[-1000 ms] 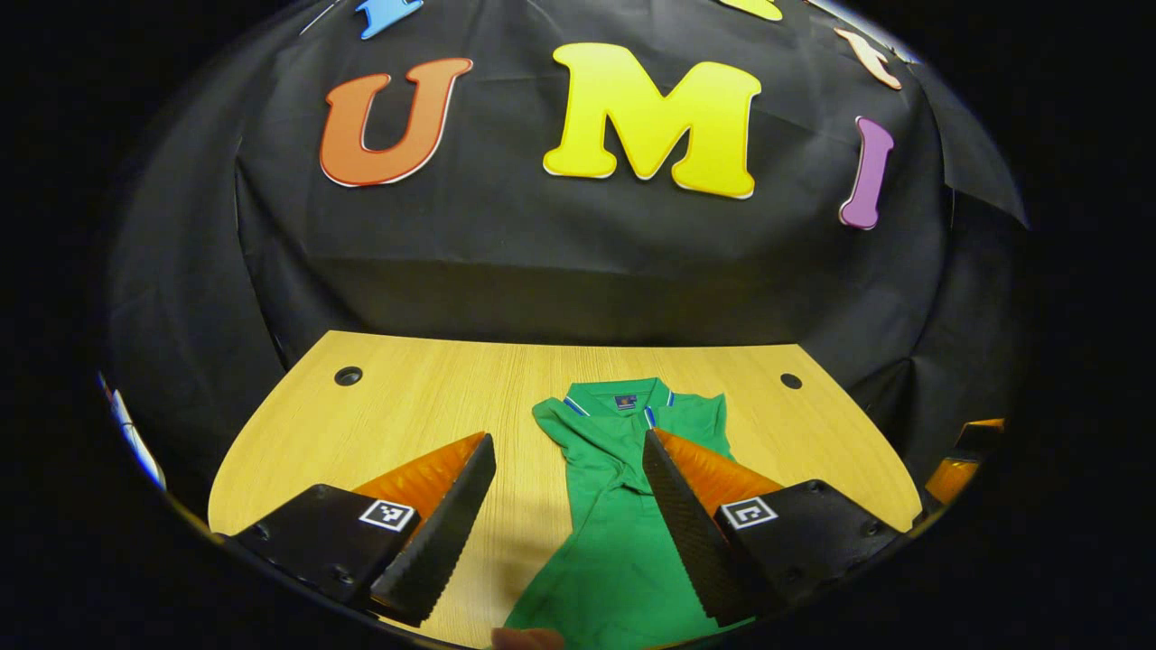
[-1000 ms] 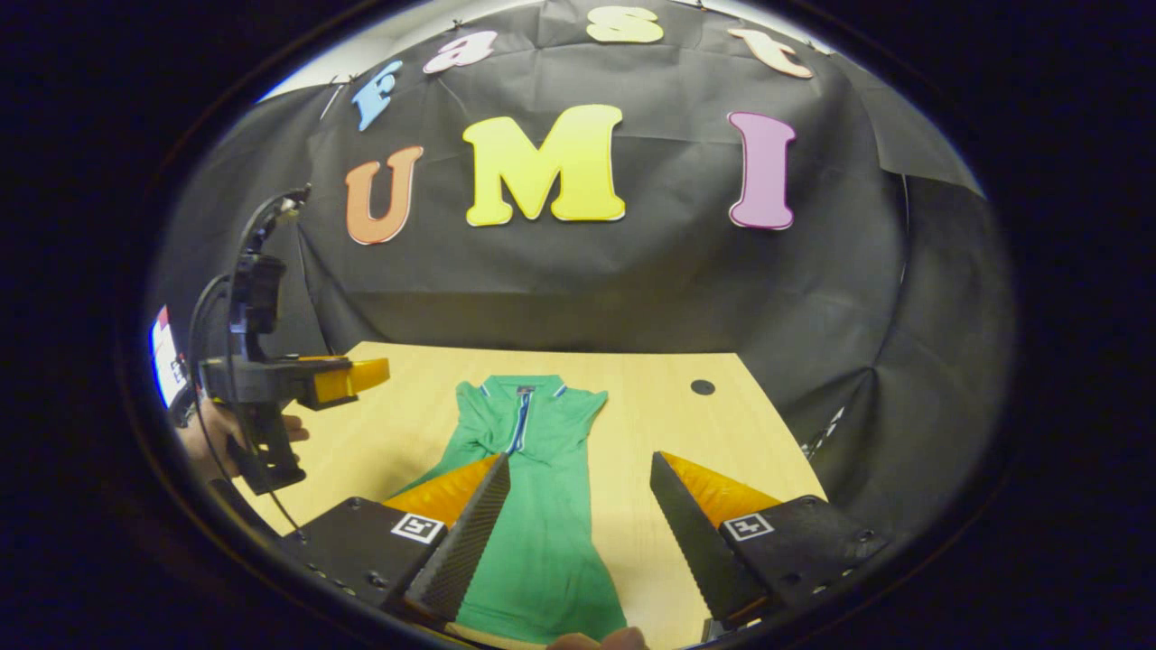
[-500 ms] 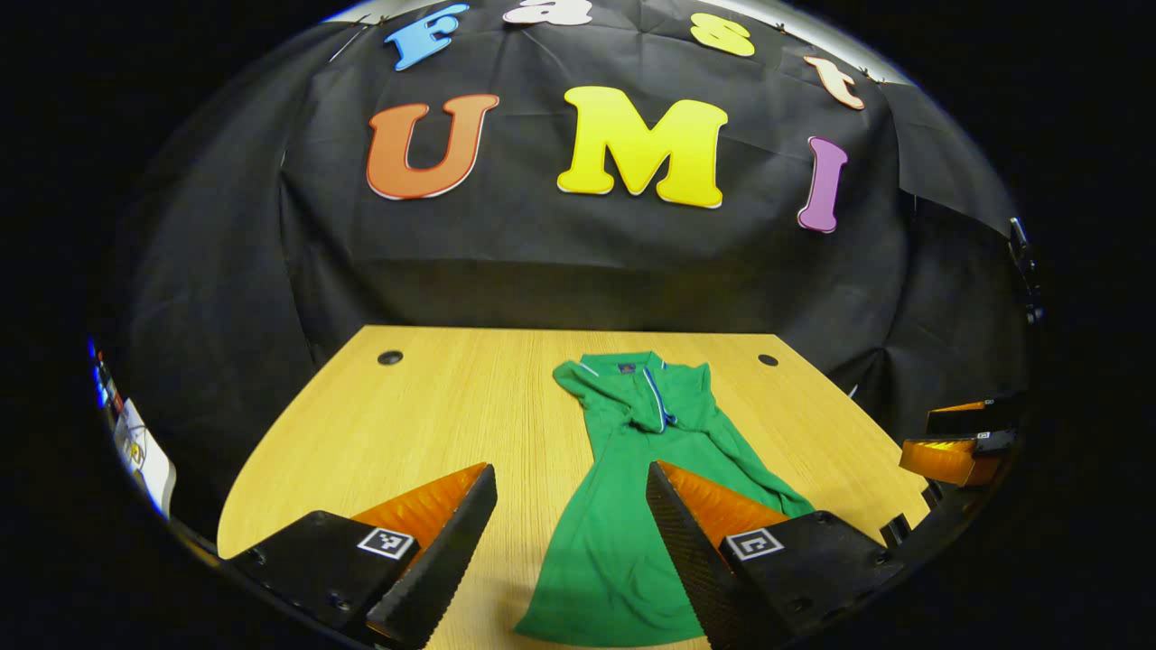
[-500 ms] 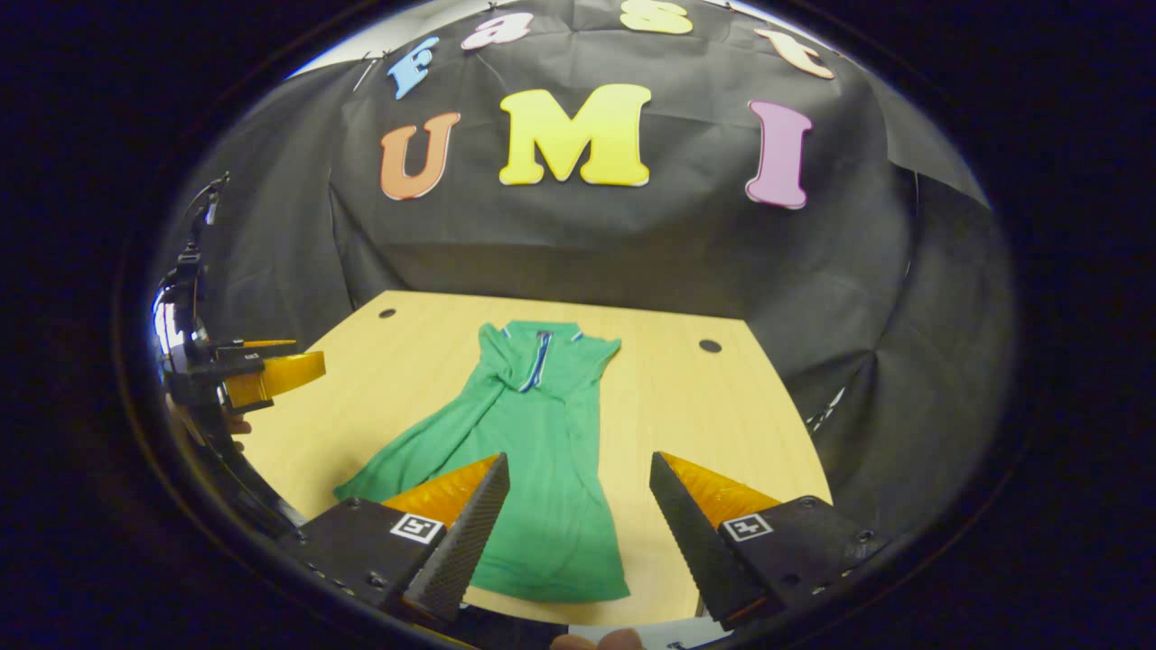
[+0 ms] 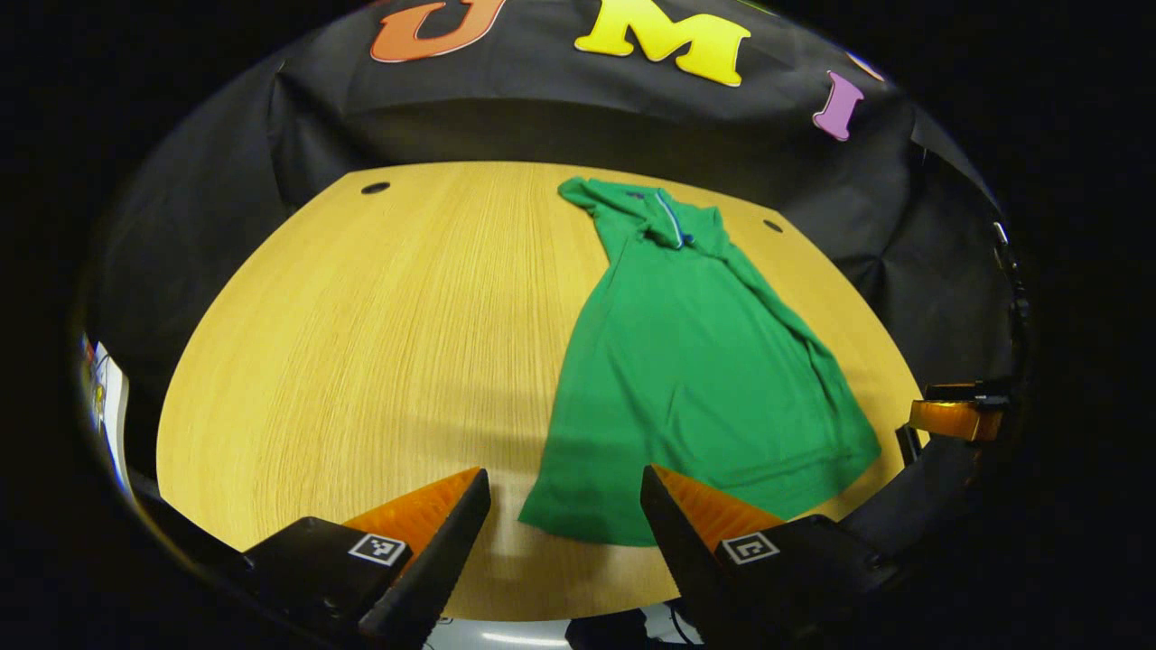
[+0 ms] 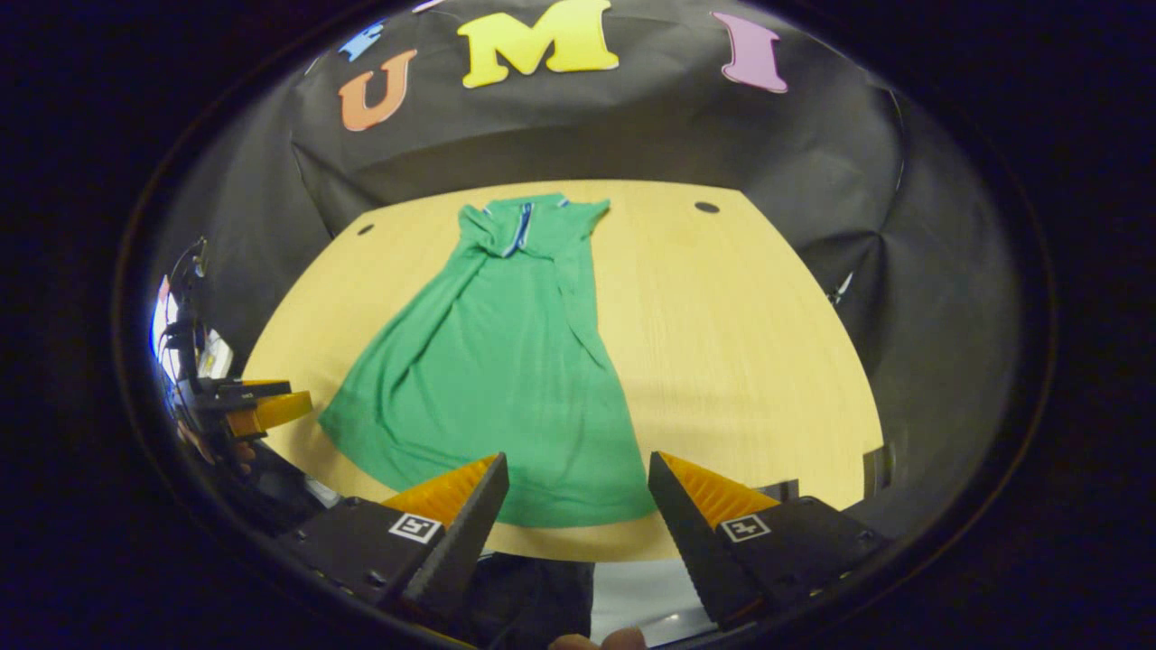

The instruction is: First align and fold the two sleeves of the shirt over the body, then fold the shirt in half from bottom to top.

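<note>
The left gripper [image 5: 564, 515] is hovering with jaws apart above the near hem of the green shirt [image 5: 695, 361]; the shirt is lying on the wooden table [image 5: 361, 343].

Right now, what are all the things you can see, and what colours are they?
Green short-sleeved polo shirt: one, green with a blue-and-white trimmed collar, lying on the table, collar toward the far edge, hem toward the near edge.
Light wooden table: one, pale yellow-brown wood, under the shirt.
Round cable holes: two, dark, near the table's far corners.
Left gripper: one, open, above the near edge by the hem.
Right gripper: one, open, over the hem.
Fingertips: skin showing at the bottom of the right gripper view.
</note>
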A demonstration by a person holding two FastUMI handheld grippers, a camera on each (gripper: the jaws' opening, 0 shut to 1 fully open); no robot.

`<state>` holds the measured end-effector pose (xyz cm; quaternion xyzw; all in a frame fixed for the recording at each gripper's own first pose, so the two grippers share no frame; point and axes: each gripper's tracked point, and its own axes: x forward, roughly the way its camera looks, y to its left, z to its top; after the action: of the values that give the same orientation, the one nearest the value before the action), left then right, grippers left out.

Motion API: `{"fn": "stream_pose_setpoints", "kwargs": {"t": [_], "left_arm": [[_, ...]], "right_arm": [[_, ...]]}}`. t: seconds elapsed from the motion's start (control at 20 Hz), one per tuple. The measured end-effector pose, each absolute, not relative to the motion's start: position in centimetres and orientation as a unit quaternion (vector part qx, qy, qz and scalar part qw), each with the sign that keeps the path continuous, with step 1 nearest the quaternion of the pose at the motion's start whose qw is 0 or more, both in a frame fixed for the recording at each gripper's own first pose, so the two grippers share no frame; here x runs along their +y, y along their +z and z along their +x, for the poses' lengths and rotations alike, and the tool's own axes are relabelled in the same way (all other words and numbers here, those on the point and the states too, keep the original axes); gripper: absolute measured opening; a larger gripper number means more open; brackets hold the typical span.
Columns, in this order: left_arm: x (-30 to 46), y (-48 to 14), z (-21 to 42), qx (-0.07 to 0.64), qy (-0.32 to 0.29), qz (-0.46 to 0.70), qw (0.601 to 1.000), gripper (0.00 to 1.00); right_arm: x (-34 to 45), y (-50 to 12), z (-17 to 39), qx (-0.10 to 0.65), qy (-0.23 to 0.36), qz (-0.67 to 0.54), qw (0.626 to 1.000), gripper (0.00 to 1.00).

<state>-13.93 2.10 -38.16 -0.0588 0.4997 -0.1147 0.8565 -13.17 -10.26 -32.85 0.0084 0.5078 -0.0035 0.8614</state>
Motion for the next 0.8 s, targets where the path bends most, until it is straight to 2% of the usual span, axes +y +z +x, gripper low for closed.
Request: {"fn": "stream_pose_setpoints", "kwargs": {"t": [0.15, 0.4, 0.8], "left_arm": [[1.8, -39.6, -13.2, 0.515, -0.111, -0.043, 0.849, 1.00], [1.5, -40.9, -11.6, 0.542, -0.113, -0.015, 0.833, 1.00], [-0.1, -37.6, -7.5, 0.565, -0.112, 0.024, 0.817, 1.00]], "right_arm": [[-11.4, -35.7, -13.9, 0.550, -0.008, -0.014, 0.835, 0.95], [-11.6, -38.7, -13.9, 0.585, -0.001, -0.015, 0.811, 0.96], [-11.7, -40.8, -14.6, 0.611, 0.002, -0.010, 0.791, 0.96]]}}
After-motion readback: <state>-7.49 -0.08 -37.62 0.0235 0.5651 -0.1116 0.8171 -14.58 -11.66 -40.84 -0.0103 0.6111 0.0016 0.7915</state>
